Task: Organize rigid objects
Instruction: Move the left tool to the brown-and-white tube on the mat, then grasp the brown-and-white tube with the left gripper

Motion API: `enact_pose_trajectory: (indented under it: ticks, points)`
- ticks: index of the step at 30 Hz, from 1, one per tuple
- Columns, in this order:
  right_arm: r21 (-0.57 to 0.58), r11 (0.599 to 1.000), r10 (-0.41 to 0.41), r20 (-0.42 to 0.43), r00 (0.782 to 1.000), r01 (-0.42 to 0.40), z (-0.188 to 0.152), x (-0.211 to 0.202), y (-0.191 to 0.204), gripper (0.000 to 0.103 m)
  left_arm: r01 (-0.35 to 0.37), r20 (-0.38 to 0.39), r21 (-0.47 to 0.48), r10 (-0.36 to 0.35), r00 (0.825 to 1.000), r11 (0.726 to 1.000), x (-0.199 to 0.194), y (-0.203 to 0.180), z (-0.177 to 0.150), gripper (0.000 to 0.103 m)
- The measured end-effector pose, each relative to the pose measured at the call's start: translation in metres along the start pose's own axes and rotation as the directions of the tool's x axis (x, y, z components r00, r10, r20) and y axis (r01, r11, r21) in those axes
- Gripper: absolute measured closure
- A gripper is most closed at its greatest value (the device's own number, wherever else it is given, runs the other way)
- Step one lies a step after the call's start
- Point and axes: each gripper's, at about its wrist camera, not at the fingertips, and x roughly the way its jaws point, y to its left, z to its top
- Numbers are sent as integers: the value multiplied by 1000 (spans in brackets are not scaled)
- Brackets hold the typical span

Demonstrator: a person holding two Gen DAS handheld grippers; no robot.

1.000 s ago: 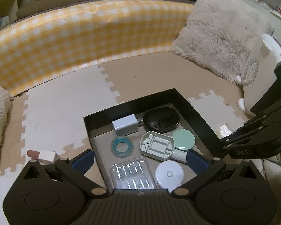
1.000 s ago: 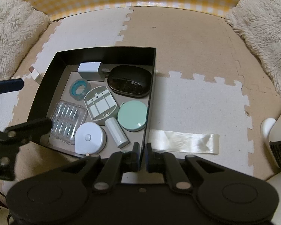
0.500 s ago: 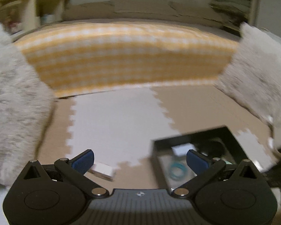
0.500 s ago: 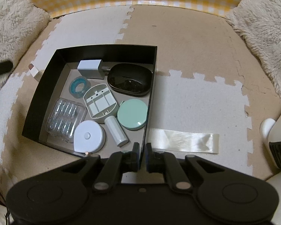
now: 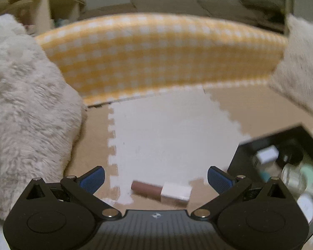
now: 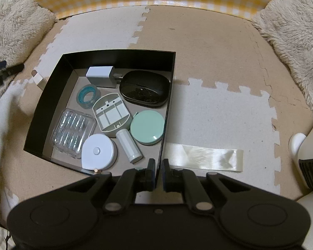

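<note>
Lying on the foam floor mat between the spread blue pads of the left gripper, the lip gloss tube has a brown barrel and a white square cap, cap end toward the right pad. No pad touches it; the jaws stand wide apart and empty. No writing on the tube can be read.

To the right of this gripper sits the black box, blurred in the left wrist view. In the right wrist view the right gripper is closed on the box's near right wall, one finger inside and one outside. Ahead of its fingers, inside the box, lie a white cylinder, a white round device, a mint round case, a clear blister pack, a pale green battery holder, a tape roll, a white charger and a black oval case. No labels are legible.

Right of the fingers, a strip of clear tape lies flat on the mat. The tube's white cap shows just beyond the box's left wall.
</note>
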Motion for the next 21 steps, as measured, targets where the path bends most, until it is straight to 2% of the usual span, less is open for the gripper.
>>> enact_pose_trajectory:
  ticks: [4, 7, 15, 21]
  points:
    - [-1, 1000, -1, 0, 1000, 1, 1, 1, 0, 96, 34, -53, 43, -32, 998, 998, 20, -3, -13, 0]
    - [-1, 1000, -2, 0, 1000, 2, 1, 1, 0, 96, 49, -65, 53, -46, 997, 997, 33, -3, -19, 0]
    - [-7, 1000, -6, -4, 1000, 6, 2, 1, 1, 96, 132, -51, 1, -132, 990, 991, 45, 6, -20, 0]
    - [-10, 1000, -9, -4, 1000, 9, 3, 2, 2, 96, 136, -61, -7, -136, 989, 991, 52, 11, -20, 11]
